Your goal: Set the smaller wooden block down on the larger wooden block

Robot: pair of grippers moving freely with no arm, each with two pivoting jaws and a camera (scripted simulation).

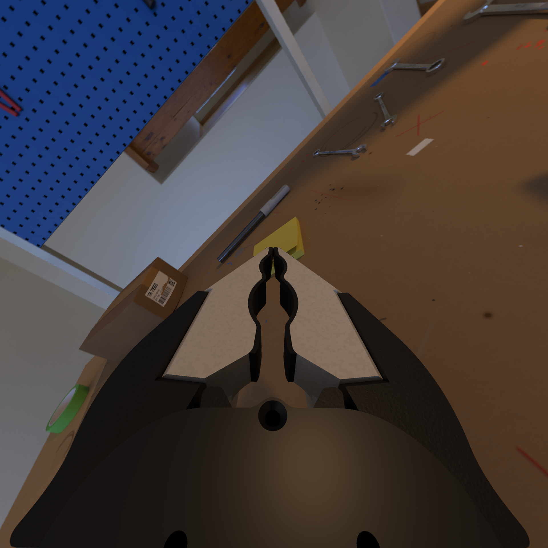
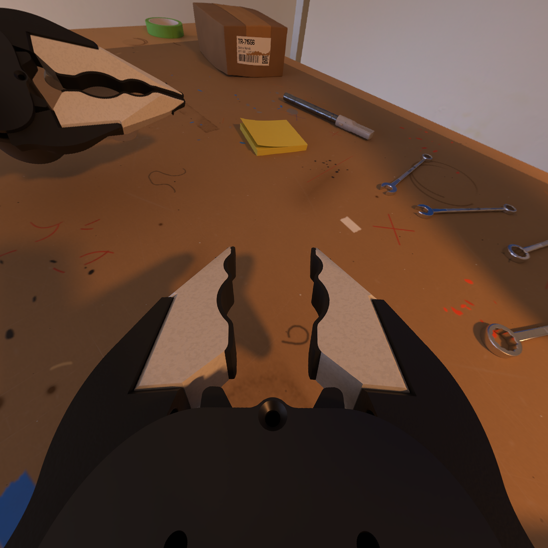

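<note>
No wooden block shows in either view. My left gripper (image 1: pixel 273 250) is shut and empty, its tips closed together in front of a yellow pad of sticky notes (image 1: pixel 281 237). It also shows in the right wrist view (image 2: pixel 179 102) at the upper left, hovering above the brown bench with its jaws closed. My right gripper (image 2: pixel 272 252) is open and empty, held over a bare part of the bench top (image 2: pixel 207 207).
On the bench: a yellow sticky-note pad (image 2: pixel 272 136), a marker pen (image 2: pixel 327 115), a labelled cardboard box (image 2: pixel 241 38), a green tape roll (image 2: pixel 164 27), several spanners (image 2: pixel 465 210) along the right. A blue pegboard (image 1: pixel 89 103) hangs on the wall.
</note>
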